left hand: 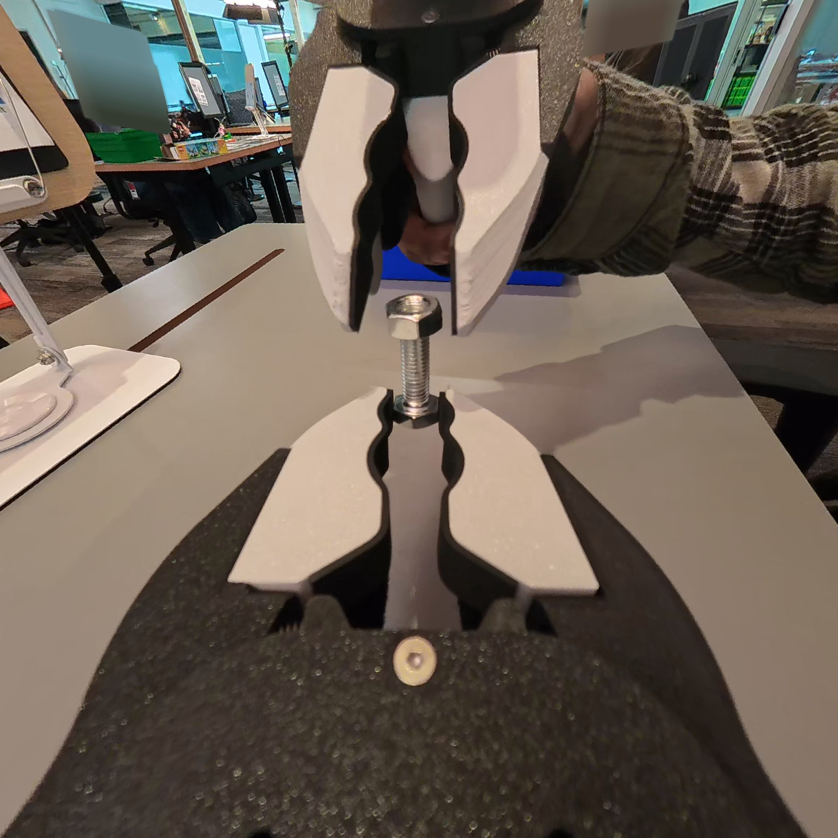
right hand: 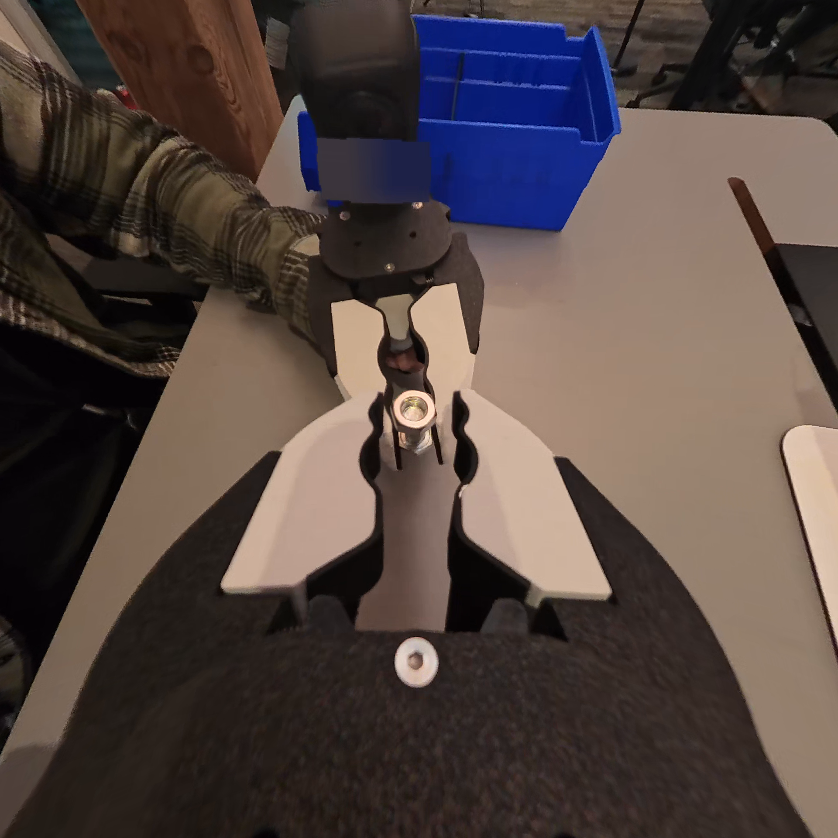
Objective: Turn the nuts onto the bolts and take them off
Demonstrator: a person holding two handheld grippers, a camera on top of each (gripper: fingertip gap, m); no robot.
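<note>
One blue bin (right hand: 512,149) on table (right hand: 635,362), dividers inside.

This is an open-plan office or lab workspace. In the left wrist view, rows of desks (left hand: 217,156) stretch back behind the grey bench (left hand: 589,408), carrying upright monitors (left hand: 202,88), green bins (left hand: 124,145) and a colourful toy box (left hand: 202,148). Rolling office chairs (left hand: 168,236) stand on patterned carpet (left hand: 50,281), and glass partitions (left hand: 236,50) and a glass-fronted room (left hand: 807,59) close off the far side. A white stand base (left hand: 81,385) sits at the bench's left. In the right wrist view, a blue plastic parts bin (right hand: 512,177) with dividers rests on the bench beside a wooden panel (right hand: 190,72).
</note>
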